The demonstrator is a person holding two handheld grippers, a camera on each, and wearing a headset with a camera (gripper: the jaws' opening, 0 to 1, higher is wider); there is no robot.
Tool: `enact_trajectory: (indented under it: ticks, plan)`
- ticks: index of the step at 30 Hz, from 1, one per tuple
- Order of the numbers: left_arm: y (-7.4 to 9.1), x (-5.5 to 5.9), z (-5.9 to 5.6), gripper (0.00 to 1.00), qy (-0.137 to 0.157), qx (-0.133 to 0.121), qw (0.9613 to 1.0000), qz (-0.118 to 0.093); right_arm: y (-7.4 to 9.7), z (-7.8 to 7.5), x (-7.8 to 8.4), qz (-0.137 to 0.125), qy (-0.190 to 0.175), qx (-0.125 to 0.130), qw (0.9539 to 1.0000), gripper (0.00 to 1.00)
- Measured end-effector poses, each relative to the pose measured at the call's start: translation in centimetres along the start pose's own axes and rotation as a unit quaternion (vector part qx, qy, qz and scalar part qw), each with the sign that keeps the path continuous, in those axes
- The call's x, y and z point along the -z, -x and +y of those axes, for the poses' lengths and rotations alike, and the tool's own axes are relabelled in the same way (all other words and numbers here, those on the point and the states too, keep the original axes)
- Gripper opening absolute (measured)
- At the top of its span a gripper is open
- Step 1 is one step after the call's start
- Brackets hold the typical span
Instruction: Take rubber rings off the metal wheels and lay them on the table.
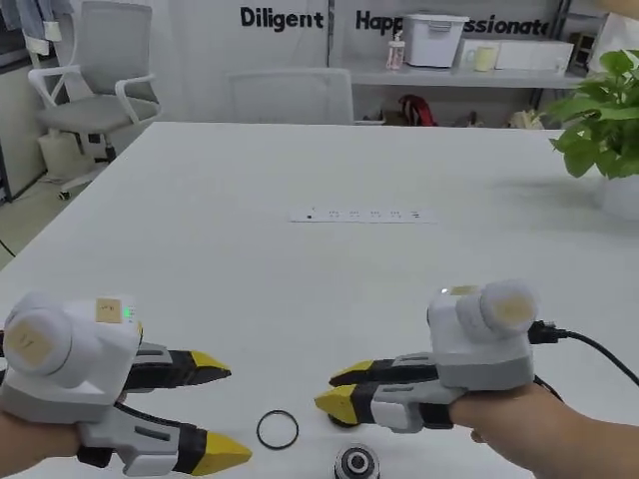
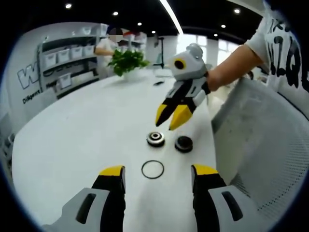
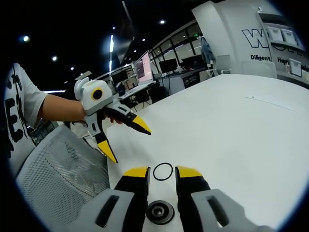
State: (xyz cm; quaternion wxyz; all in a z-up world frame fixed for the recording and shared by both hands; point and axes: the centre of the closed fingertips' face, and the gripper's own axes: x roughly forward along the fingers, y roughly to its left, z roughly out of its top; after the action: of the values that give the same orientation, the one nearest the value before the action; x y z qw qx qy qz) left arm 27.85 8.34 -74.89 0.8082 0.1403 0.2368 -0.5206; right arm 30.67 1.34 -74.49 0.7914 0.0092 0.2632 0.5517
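Left gripper (image 1: 225, 409) and right gripper (image 1: 337, 389) hover tip to tip over a loose rubber ring (image 1: 277, 429) at the near edge of a white table (image 1: 300, 279).
The left gripper lies level and points right, its jaws spread wide and empty. The right gripper, carried in a hand (image 1: 529, 424), points left with its jaws a narrow gap apart, gripping nothing. The thin black ring lies flat and round between the two sets of tips. Just right of it sit two small wheels, close together below the right gripper: a bright wheel (image 2: 155, 138) showing shiny metal, and a dark wheel (image 2: 183, 143).
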Motion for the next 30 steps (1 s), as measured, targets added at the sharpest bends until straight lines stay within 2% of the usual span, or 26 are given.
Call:
enact_trajectory:
  ticks: [6, 14, 18, 24, 30]
  plan:
    - [-1.2, -0.5, -1.0, 0.55, 0.000, 0.016, 0.9999, -0.003, 2.1, -0.5, 0.6, -0.009, 0.023, 0.007, 0.9997, 0.21]
    - [-2.8, -1.4, -1.8, 0.54, -0.002, 0.034, 0.9994, -0.008, 4.1, -1.0, 3.2, 0.004, 0.019, 0.007, 0.9998, 0.21]
    - [-3.8, -1.9, -2.5, 0.53, -0.009, 0.047, 0.9988, -0.008, 4.4, -1.0, 4.1, 0.011, 0.026, 0.004, 0.9996, 0.21]
    - [-5.4, -2.2, -3.3, 0.50, -0.013, 0.063, 0.9979, -0.005, 4.4, -0.5, 5.7, 0.030, 0.042, -0.016, 0.9985, 0.21]
    - [-7.0, -2.1, -4.6, 0.45, -0.021, 0.086, 0.9960, 0.007, 3.9, 0.1, 7.5, 0.065, 0.067, -0.032, 0.9951, 0.20]
